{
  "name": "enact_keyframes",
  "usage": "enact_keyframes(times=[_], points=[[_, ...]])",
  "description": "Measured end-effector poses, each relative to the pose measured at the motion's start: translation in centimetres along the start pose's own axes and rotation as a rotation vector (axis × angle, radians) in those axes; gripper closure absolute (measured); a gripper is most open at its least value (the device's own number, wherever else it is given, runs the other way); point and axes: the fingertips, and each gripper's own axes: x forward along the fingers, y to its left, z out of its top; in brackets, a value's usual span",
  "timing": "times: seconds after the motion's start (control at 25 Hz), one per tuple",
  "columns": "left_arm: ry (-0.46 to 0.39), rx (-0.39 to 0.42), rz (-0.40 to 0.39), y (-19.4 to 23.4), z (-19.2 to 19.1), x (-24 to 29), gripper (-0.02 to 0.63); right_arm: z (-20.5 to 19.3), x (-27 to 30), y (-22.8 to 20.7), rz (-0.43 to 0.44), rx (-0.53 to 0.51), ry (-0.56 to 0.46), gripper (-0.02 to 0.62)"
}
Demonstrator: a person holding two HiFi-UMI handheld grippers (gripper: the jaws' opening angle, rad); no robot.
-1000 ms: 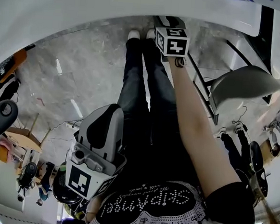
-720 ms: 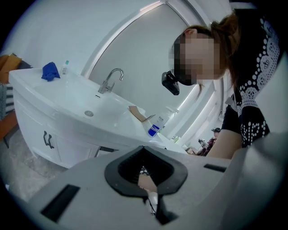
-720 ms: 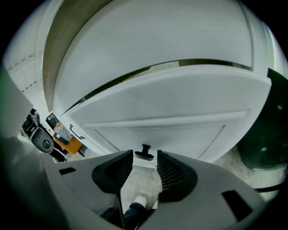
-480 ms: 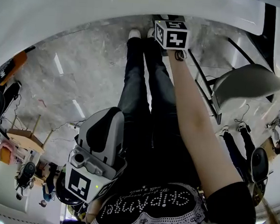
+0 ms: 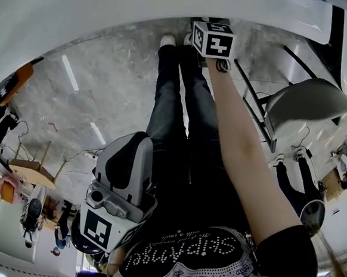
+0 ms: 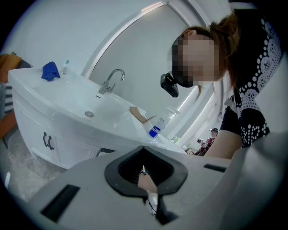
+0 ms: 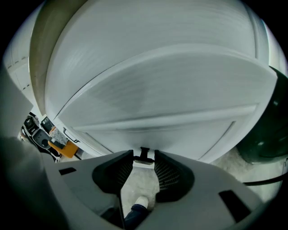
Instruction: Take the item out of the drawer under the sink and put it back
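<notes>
Two tongs, one job: right tongs (image 7: 144,158) clamped on the drawer handle (image 7: 144,154), presumably to pull; left tongs (image 6: 144,157) closed empty, parked clear

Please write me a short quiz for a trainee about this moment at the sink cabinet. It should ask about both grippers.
1. True or false: the left gripper holds a bottle between its jaws.
2. What stands between the jaws of the right gripper? A) a black handle on the white cabinet front; B) a faucet; C) a sponge.
3. Fill in: the cloth on the sink top is ___ in colour.

Key:
1. False; its jaws are together, with nothing between them.
2. A.
3. Blue.
</notes>
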Motion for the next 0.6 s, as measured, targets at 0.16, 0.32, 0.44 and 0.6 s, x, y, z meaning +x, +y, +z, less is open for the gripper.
enact_keyframes(times=[0.16, 0.32, 0.44, 0.6], points=[[0.001, -0.006, 0.004, 0.06, 0.00, 0.19, 0.601, -0.22, -0.06, -0.24, -0.015, 0.017, -0.004, 0.446], [0.001, -0.004, 0.003, 0.07, -0.07, 0.06, 0.601, -0.21, -0.08, -0.30, -0.017, 0.008, -0.009, 0.449], [0.003, -0.004, -0.003, 0.08, -0.30, -0.10, 0.601, -0.34, -0.07, -0.34, -0.023, 0.007, -0.012, 0.449], [0.007, -0.001, 0.008, 0.49, -0.41, -0.33, 0.601, -0.20, 0.03, -0.23, -0.020, -0.003, -0.010, 0.449]])
